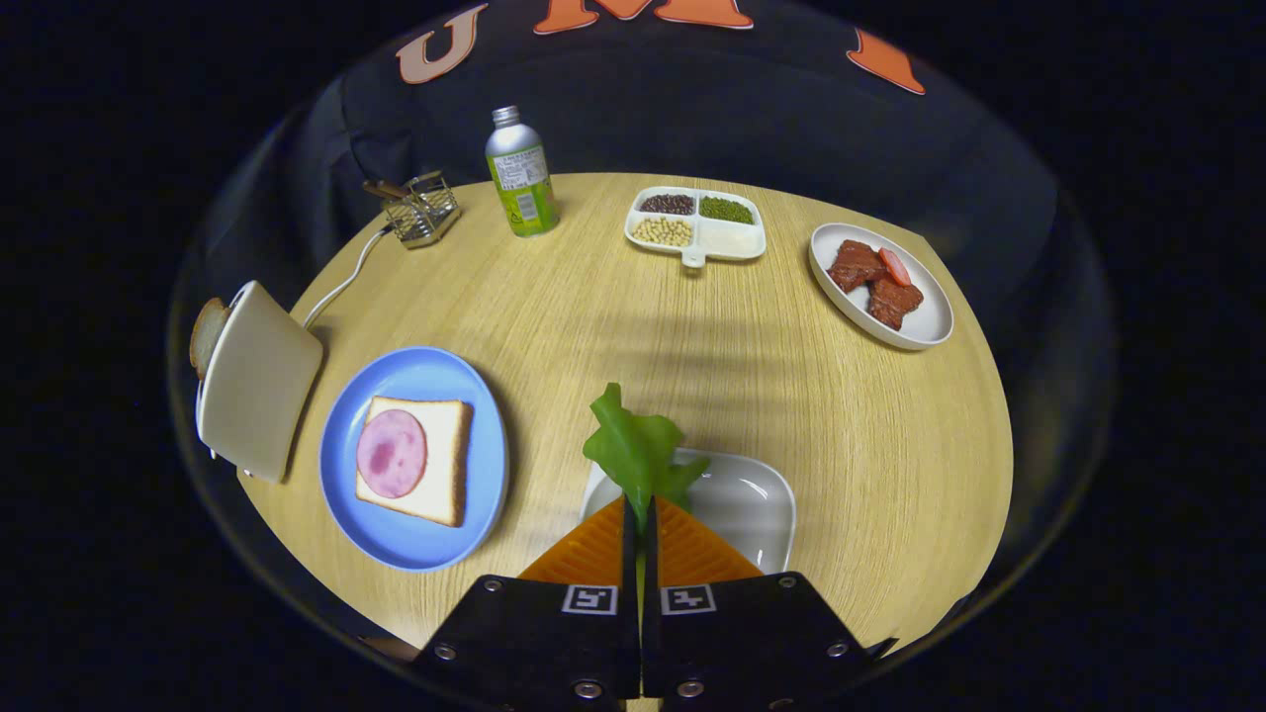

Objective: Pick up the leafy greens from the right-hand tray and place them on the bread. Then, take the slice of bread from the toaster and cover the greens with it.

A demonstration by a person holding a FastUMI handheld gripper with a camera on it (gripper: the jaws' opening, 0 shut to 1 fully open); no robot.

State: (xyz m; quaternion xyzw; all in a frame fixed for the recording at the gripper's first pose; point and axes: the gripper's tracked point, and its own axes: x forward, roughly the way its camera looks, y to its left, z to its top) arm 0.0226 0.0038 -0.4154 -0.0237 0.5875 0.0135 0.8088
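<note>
While clamped between both fingers of the gripper [641, 514], leafy greens [638, 450] held above white tray [762, 504]. Left of that, ham-topped bread [420, 460] on blue plate [415, 544], beside toaster [257, 381].

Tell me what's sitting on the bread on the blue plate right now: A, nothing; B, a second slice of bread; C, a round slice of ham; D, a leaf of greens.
C: a round pink ham slice lies on the bread, while the greens are pinched between the shut fingers of the gripper, over the white tray.
</note>
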